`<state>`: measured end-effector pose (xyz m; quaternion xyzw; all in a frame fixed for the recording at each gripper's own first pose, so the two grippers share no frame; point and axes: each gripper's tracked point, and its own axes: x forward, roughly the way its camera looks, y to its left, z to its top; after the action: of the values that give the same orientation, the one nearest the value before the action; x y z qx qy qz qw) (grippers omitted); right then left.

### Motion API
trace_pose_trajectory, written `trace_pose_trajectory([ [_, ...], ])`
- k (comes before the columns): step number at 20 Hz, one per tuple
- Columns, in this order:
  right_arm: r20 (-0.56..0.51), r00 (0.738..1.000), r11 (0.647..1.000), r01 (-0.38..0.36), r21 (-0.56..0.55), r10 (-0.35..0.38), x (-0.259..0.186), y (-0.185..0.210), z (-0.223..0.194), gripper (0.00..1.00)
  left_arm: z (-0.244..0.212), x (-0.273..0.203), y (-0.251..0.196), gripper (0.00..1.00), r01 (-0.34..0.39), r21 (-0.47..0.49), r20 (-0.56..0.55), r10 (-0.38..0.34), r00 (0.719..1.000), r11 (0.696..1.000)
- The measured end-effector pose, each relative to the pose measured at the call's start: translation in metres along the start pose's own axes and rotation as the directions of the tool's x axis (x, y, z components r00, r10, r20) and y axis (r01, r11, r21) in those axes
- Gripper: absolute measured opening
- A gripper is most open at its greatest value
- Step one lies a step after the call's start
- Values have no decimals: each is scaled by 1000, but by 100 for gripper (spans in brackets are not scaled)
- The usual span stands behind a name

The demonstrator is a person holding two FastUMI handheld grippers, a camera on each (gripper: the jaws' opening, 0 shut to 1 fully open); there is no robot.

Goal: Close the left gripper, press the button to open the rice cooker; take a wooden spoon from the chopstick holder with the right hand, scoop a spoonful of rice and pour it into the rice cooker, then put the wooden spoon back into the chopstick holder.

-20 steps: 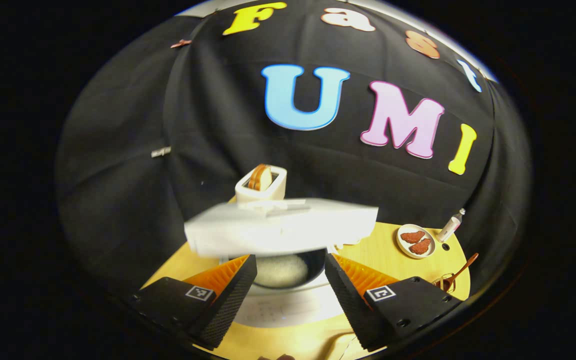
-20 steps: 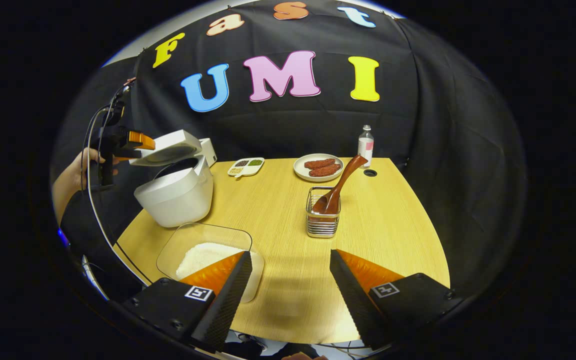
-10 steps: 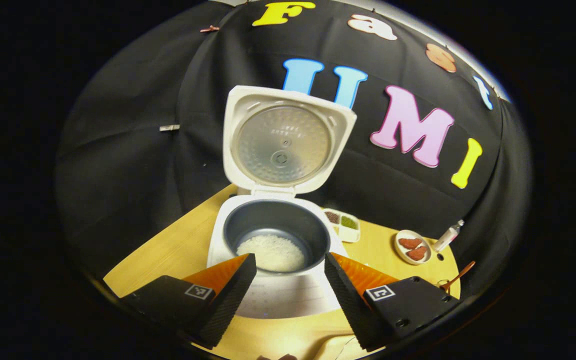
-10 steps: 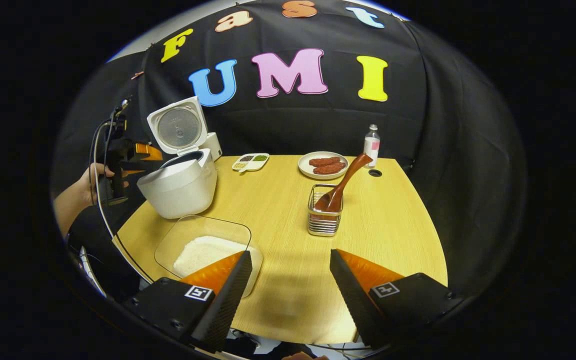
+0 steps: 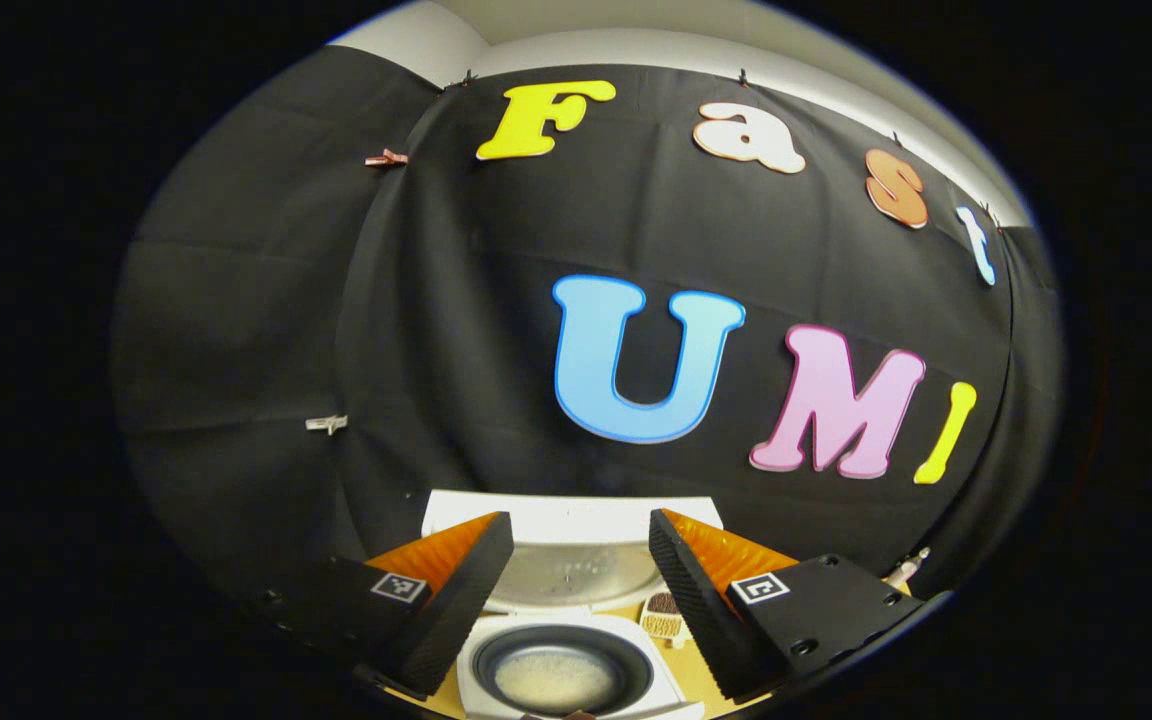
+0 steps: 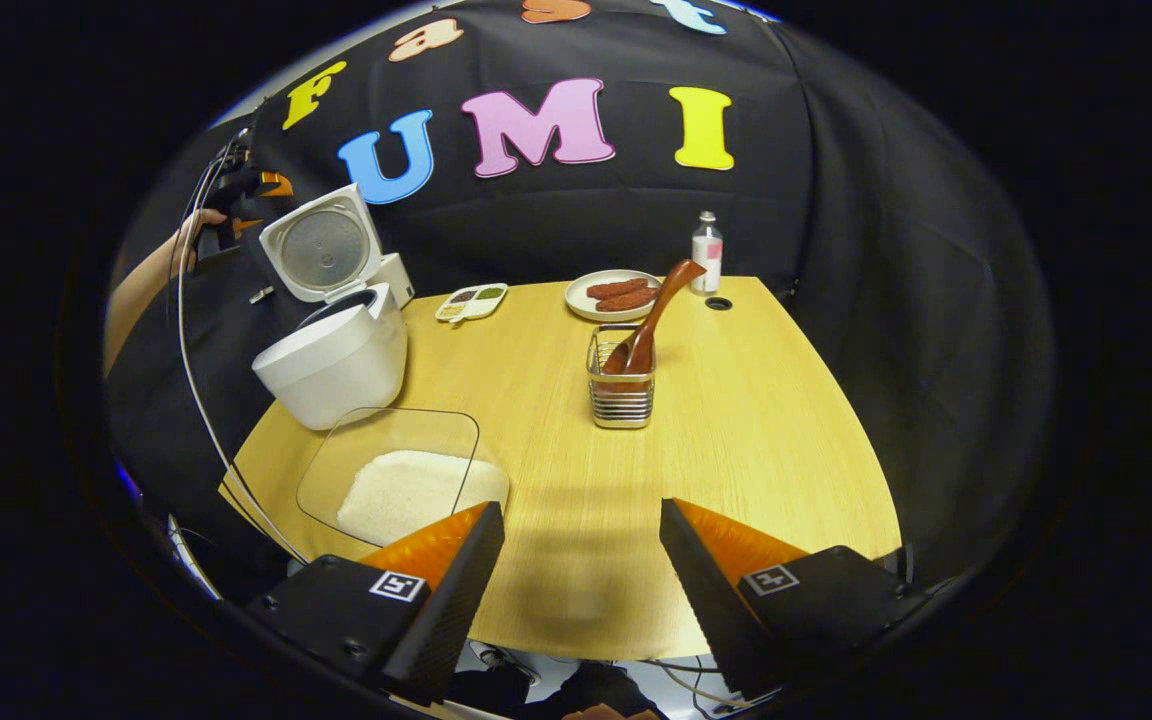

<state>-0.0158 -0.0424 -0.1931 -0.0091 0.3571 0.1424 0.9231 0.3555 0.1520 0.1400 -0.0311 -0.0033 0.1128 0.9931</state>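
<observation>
The white rice cooker point(image 6: 331, 365) stands at the table's left with its lid point(image 6: 321, 245) swung upright. In the left gripper view its dark pot point(image 5: 556, 680) holds some rice below my left gripper point(image 5: 581, 590), which is open and raised above the cooker. A hand holds that left gripper point(image 6: 261, 190) high beside the lid. A wooden spoon point(image 6: 651, 320) leans in the wire chopstick holder point(image 6: 622, 395) at mid table. A clear container of rice point(image 6: 401, 490) lies near the front left. My right gripper point(image 6: 581, 590) hangs open over the table's front edge, holding nothing.
At the back of the wooden table point(image 6: 766, 430) are a plate of red pieces point(image 6: 611, 295), a small bottle point(image 6: 705, 255), a divided dish point(image 6: 471, 300) and a white toaster point(image 6: 396, 275) behind the cooker. A cable point(image 6: 191, 370) hangs down at the left.
The cooker's lid has sprung from half raised to fully upright. My left gripper has lifted away above the cooker and tilted up. The right gripper has drawn back slightly.
</observation>
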Motion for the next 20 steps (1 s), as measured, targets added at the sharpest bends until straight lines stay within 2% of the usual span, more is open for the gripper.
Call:
trace_pose_trajectory([
  [2, -36, 999, 1000, 28, -8, -28, -1, -4, -14, 99, 11, 27, 2, 94, 7, 32, 22, -8, 1000, 999],
  [5, -71, 996, 997, 58, -47, -61, -4, -6, -26, 99, -2, 68, 4, 94, 35, 120, -3, -35, 999, 992],
  [10, -85, 992, 988, 83, -130, -94, -12, -6, -32, 99, -31, 113, 10, 93, 49, 112, -69, -42, 997, 992],
  [11, -79, 992, 987, 85, -138, -97, -13, -6, -30, 99, -46, 115, 11, 93, 63, 149, -133, -43, 990, 987],
  [13, -80, 992, 987, 88, -135, -99, -11, -4, -29, 99, -48, 112, -4, 99, 100, 168, -153, -75, 985, 981],
  [14, -83, 992, 988, 85, -126, -96, -8, -3, -29, 99, -51, 108, -9, 96, 118, 153, -182, -89, 979, 981],
  [19, -88, 995, 997, 44, -66, -50, 4, 11, -27, 99, -74, 73, -15, 97, 133, 83, -307, -102, 946, 988],
  [20, -85, 996, 998, 35, -54, -39, 7, 13, -25, 99, -80, 62, -17, 100, 128, 63, -332, -100, 938, 990],
])
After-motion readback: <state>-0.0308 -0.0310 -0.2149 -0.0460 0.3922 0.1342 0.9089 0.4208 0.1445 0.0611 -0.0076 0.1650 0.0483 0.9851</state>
